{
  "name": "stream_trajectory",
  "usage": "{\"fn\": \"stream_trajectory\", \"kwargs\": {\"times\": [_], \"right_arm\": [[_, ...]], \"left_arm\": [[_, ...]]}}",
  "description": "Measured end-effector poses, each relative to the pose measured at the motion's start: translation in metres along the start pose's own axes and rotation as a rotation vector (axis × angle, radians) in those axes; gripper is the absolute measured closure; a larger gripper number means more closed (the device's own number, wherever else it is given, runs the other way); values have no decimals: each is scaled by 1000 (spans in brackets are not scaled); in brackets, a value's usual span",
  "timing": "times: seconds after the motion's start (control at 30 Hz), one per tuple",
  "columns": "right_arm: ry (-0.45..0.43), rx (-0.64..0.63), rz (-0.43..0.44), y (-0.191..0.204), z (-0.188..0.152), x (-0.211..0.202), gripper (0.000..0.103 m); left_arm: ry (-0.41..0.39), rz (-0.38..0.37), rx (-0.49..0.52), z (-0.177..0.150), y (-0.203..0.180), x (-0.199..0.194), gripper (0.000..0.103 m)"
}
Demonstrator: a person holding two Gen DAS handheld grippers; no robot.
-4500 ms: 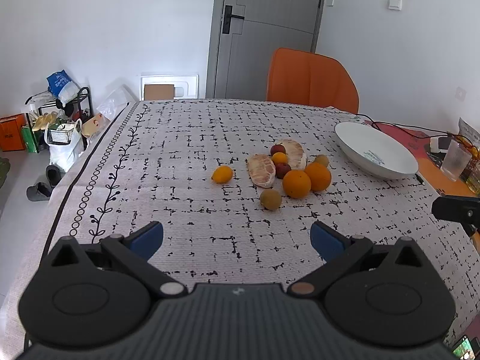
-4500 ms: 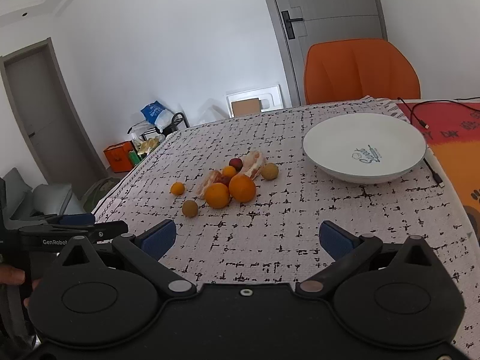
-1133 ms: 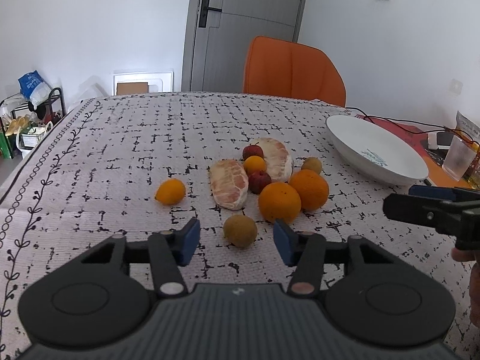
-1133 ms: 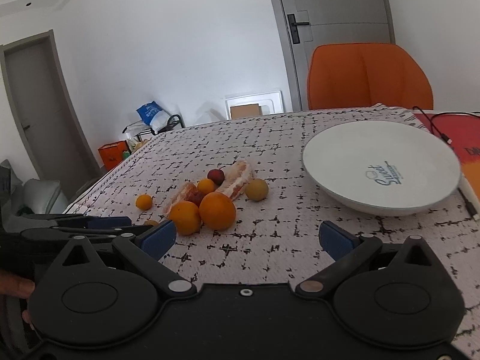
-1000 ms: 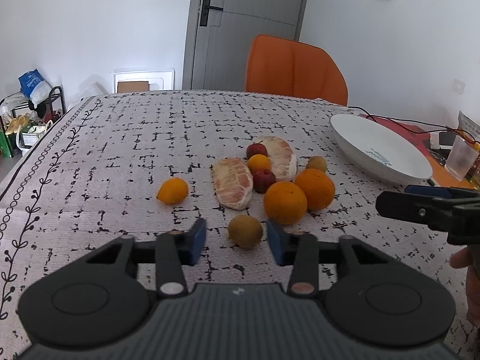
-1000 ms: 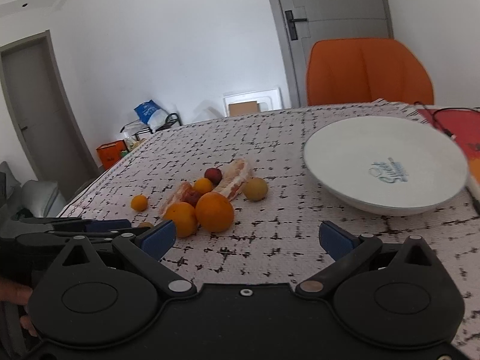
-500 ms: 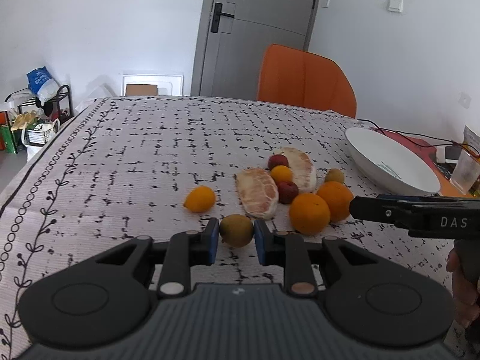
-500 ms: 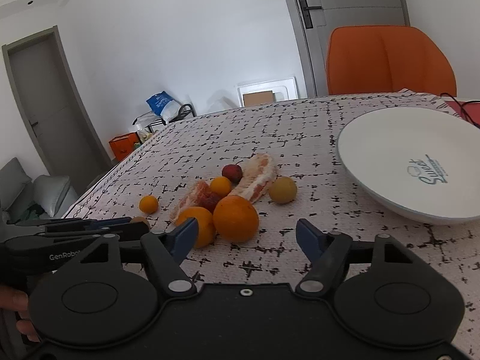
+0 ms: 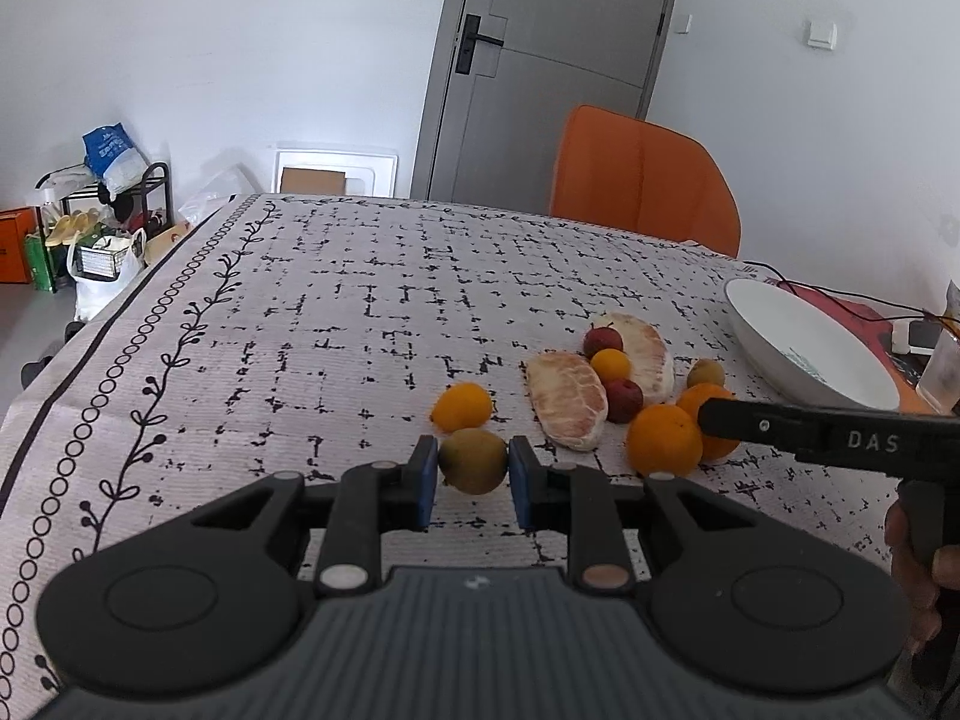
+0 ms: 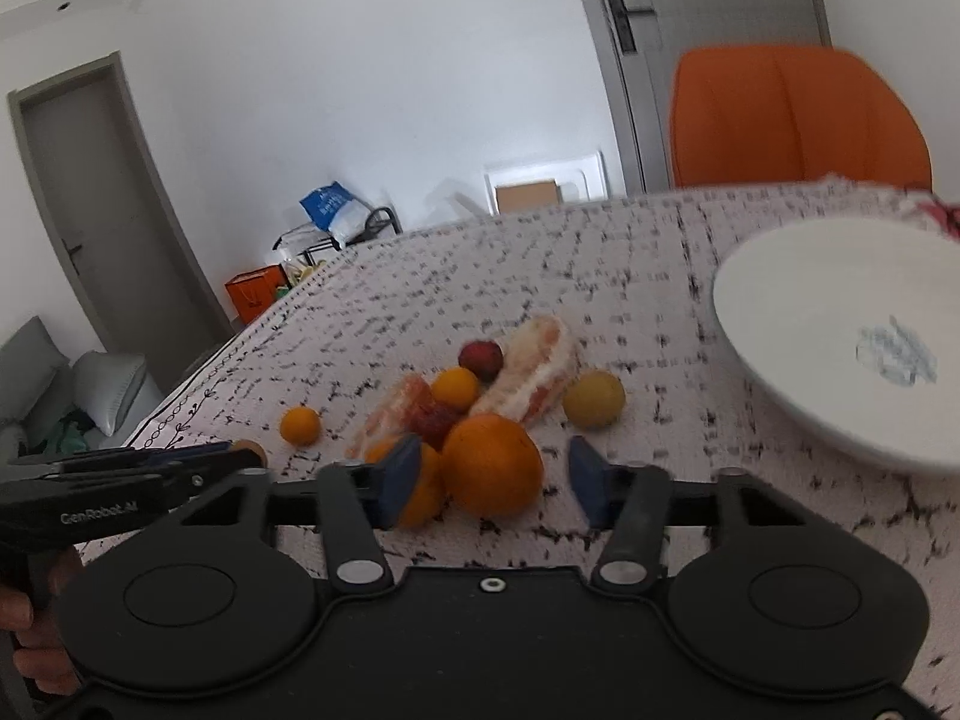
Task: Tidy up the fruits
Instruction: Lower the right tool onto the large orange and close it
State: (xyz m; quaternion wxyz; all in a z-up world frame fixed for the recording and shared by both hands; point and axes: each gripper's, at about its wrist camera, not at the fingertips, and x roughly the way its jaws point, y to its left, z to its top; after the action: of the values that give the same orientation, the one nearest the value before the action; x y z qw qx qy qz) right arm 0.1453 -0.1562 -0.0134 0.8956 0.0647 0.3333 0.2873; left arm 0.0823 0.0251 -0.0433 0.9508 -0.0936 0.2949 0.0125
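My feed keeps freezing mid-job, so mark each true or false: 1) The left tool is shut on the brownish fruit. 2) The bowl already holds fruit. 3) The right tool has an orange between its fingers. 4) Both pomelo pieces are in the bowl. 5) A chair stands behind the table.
1) True: the left tool pinches the brownish fruit.
2) False: the bowl holds no fruit.
3) True: the right tool, jaws just closing, brackets an orange; contact is unclear.
4) False: both pomelo pieces lie on the tablecloth.
5) True: an orange chair.
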Motion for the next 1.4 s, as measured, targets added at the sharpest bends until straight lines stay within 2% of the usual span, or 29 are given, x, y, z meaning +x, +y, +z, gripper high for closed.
{"fn": "stream_trajectory", "kwargs": {"times": [0.1,0.33,0.73,0.77,0.8,0.9,1.0,1.1,1.13,1.17,1.23,1.27,1.37,1.4], "right_arm": [[-7,35,28,-6,-4,0,67],[-38,27,41,-8,-8,-10,69],[-118,50,-5,-30,-7,-44,76],[-123,49,-11,-32,-6,-46,79],[-129,48,-16,-33,-6,-47,101],[-146,53,-19,-39,-5,-53,103],[-124,71,-24,-46,-6,-53,103],[-105,97,-8,-49,-8,-52,92],[-99,102,-7,-50,-8,-51,84],[-94,103,-2,-50,-9,-50,70],[-98,101,-5,-49,-9,-49,60],[-98,96,-4,-48,-9,-49,59],[-75,85,11,-42,-9,-42,43],[-71,83,12,-40,-9,-39,41]], "left_arm": [[10,5,1,0,-1,1,79],[0,2,10,2,-10,-3,79],[-35,-29,50,15,-39,0,79],[-37,-34,56,17,-42,0,79],[-39,-40,61,18,-46,1,79],[-40,-49,79,20,-56,4,79],[-43,-57,91,22,-65,6,79],[-43,-57,93,22,-67,7,79],[-41,-56,91,21,-67,7,79],[-38,-54,89,21,-66,7,79],[-35,-48,84,19,-64,7,79],[-34,-45,82,19,-62,7,79],[-30,-37,71,17,-56,6,79],[-30,-35,68,16,-54,6,79]]}}
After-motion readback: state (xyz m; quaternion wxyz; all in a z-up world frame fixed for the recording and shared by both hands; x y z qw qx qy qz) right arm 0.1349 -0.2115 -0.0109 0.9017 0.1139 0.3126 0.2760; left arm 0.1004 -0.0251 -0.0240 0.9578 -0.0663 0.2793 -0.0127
